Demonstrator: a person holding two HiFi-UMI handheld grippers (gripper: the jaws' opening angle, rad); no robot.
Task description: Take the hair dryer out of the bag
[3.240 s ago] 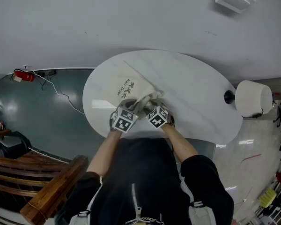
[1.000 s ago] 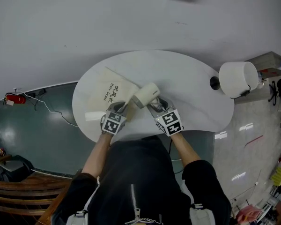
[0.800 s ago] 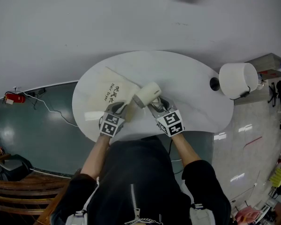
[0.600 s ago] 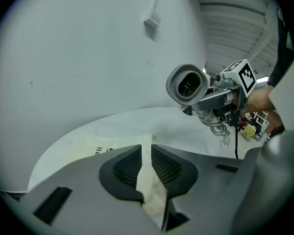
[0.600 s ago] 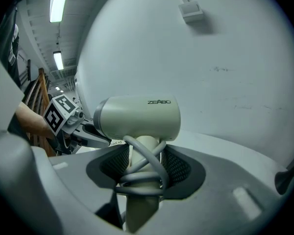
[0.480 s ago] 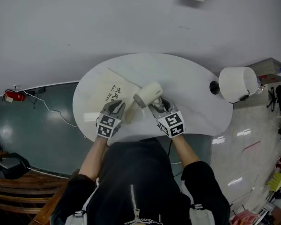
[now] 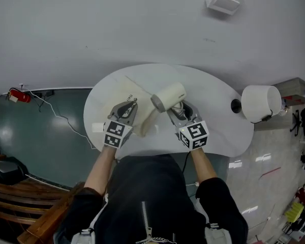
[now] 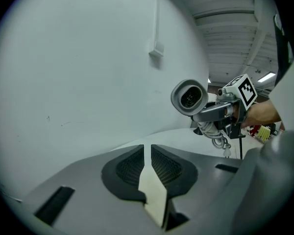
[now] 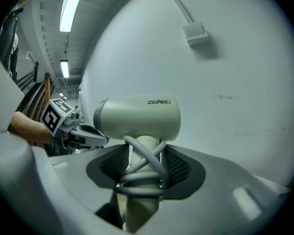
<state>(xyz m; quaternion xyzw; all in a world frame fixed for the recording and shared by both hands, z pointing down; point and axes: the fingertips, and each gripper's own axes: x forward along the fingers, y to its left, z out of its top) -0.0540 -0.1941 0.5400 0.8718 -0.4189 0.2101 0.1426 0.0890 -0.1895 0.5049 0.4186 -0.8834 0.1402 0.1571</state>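
The cream hair dryer (image 7: 169, 95) is out of the bag and held up above the table. My right gripper (image 7: 179, 109) is shut on its handle, which has the grey cord wound round it (image 9: 139, 173). In the right gripper view the dryer's barrel (image 9: 139, 117) stands just over my right gripper (image 9: 144, 153). The cream cloth bag (image 7: 134, 91) lies on the table's left part with its near end lifted. My left gripper (image 7: 130, 104) is shut on that end, and a strip of cream fabric (image 8: 153, 192) shows pinched in my left gripper (image 8: 147, 148). The dryer's nozzle (image 8: 189, 97) faces the left gripper view.
The white oval table (image 7: 213, 100) stands against a pale wall. A white lamp shade (image 7: 262, 103) on a black base sits at its right end. A wooden chair (image 7: 20, 197) is at the lower left, and a red object with a cable (image 7: 18, 94) lies on the floor.
Earlier both grippers were at the bag's mouth with the dryer inside. Over the last second both have risen, the dryer moving up and right away from the bag, whose near end lifts.
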